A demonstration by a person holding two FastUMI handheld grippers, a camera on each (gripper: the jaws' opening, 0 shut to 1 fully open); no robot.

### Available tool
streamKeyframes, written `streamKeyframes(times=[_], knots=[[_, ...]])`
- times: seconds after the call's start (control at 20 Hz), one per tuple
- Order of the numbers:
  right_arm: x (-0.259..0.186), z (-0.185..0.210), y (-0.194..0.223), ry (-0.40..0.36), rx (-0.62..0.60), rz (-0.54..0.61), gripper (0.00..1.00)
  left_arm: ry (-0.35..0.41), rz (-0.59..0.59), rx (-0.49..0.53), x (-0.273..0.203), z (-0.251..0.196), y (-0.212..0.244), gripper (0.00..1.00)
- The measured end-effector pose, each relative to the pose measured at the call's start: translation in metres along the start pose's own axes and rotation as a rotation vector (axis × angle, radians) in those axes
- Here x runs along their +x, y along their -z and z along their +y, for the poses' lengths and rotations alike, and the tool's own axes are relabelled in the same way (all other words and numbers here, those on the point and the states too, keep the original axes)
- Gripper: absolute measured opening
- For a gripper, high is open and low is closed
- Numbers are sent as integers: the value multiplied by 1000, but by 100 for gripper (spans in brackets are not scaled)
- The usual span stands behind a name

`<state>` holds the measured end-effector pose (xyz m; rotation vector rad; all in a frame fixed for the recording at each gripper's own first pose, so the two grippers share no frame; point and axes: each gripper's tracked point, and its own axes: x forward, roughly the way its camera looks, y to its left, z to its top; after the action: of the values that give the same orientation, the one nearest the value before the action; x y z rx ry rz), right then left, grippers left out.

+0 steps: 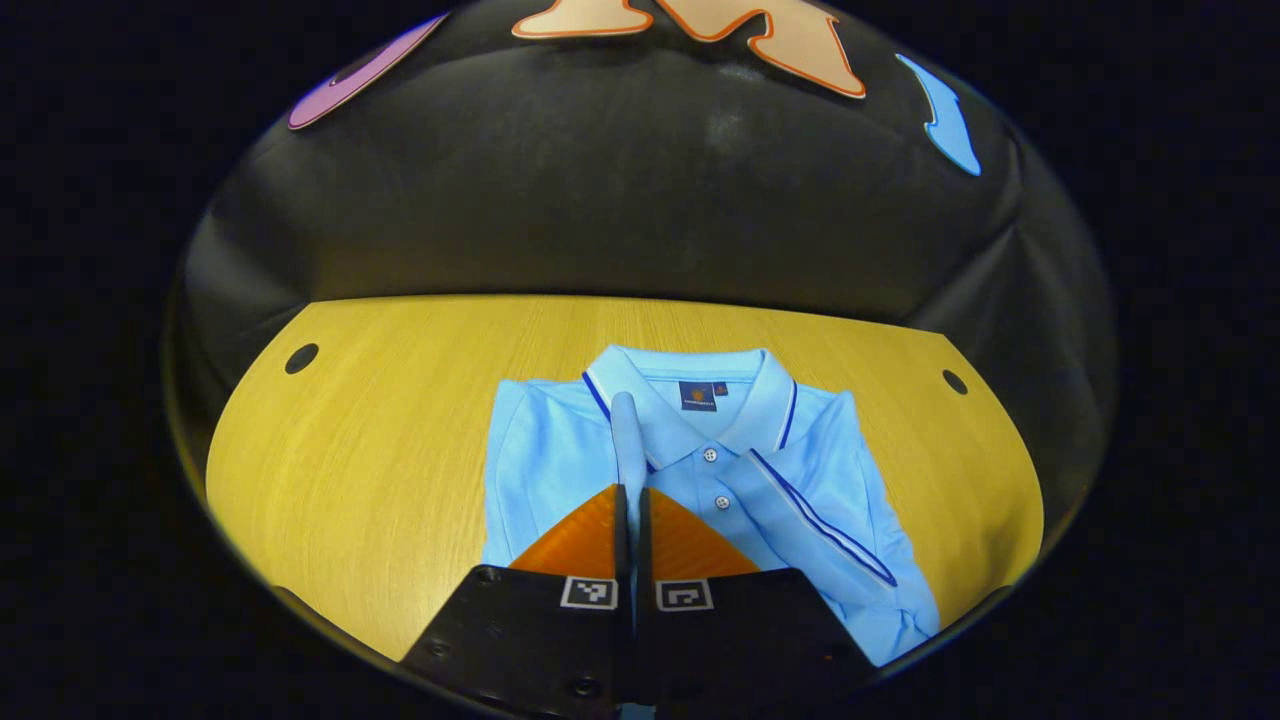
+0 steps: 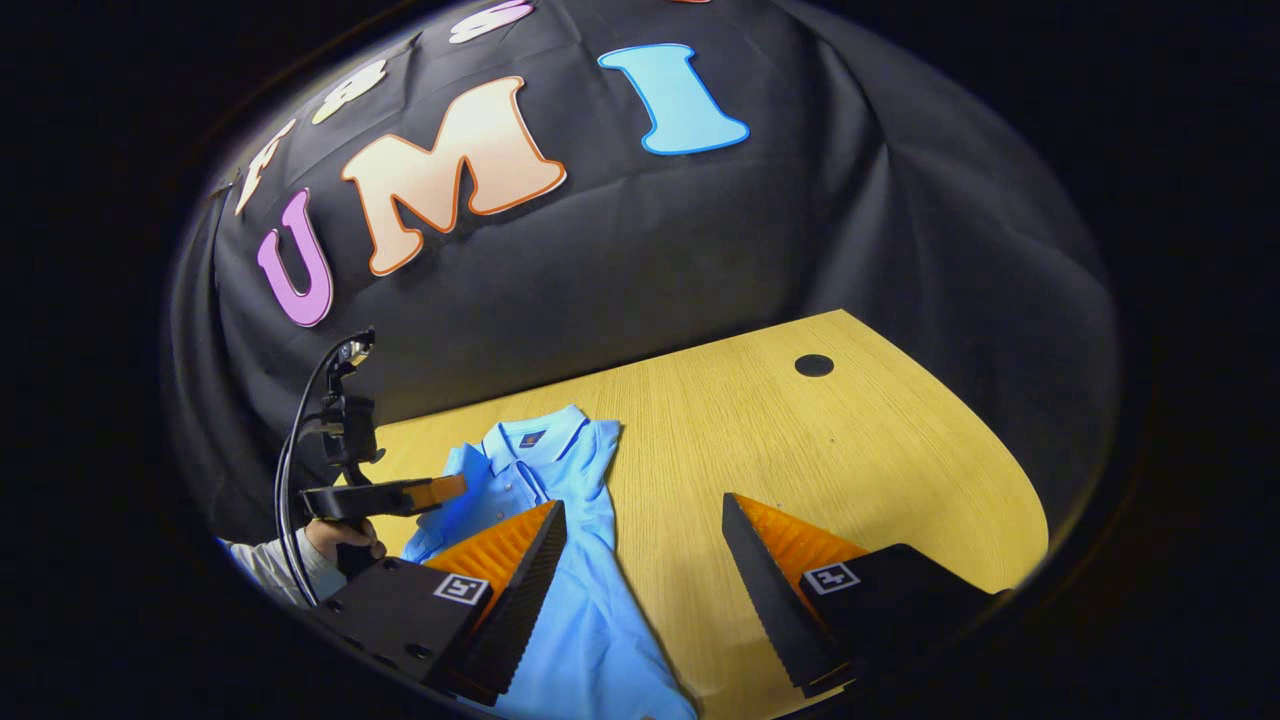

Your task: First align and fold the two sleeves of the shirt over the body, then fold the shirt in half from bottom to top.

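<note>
A light-blue polo shirt [image 1: 560, 450] lies on the wooden table [image 1: 380, 450], collar toward the far wall. One sleeve with a dark trim line [image 1: 820, 520] lies folded diagonally across the body. My left gripper [image 1: 632, 490] is shut on a strip of the other sleeve [image 1: 627, 440], which stands up between its fingers over the chest. In the right gripper view the shirt [image 2: 590, 600] lies at lower left, and the left gripper [image 2: 400, 495], held by a hand [image 2: 340, 540], hovers over it. My right gripper [image 2: 641, 502] is open above the shirt's edge with nothing between its fingers.
Round cable holes mark the table's far corners [image 1: 301, 358] [image 1: 954, 381] [image 2: 813, 365]. The black cloth wall [image 1: 640, 200] closes the back. Bare wood stretches left of the shirt and, in the right gripper view, to its right [image 2: 880, 460].
</note>
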<state>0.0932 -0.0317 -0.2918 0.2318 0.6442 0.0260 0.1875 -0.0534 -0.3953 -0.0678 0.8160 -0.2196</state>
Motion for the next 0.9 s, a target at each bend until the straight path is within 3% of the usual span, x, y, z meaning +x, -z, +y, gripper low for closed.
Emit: streamKeyframes(times=[0.05, 0.1, 0.2, 0.25, 0.3, 0.4, 0.45, 0.6, 0.8, 0.85, 0.9], knots=[[0, 2, -1, 4, 1, -5, 98, 36, 9, -6, 5, -7, 3, 5], [0, 4, -1, 6, 4, -11, 98, 38, 16, -3, -10, -7, 5, 18], [-8, 7, -9, 10, 4, -52, 98, 10, -18, 9, -26, 0, -3, 69], [-15, 9, -14, 9, 1, -74, 93, 7, -48, 4, -41, -1, -8, 94], [-26, 11, -15, 7, -9, -91, 98, 11, -76, -2, -59, -2, -13, 96], [-46, 9, -23, 15, -54, -145, 98, 12, -139, -8, -93, -2, -18, 97], [-56, 9, -24, 15, -72, -165, 93, -3, -165, 2, -112, 1, -19, 96], [-91, 13, -23, -6, -76, -189, 98, -50, -220, 62, -162, 10, -12, 96], [-129, 13, -8, -29, -96, -195, 98, -75, -253, 96, -219, 17, 10, 96], [-138, 15, -3, -38, -103, -194, 93, -79, -250, 96, -230, 20, 17, 96], [-145, 17, 3, -45, -115, -190, 98, -84, -247, 92, -238, 23, 27, 95]])
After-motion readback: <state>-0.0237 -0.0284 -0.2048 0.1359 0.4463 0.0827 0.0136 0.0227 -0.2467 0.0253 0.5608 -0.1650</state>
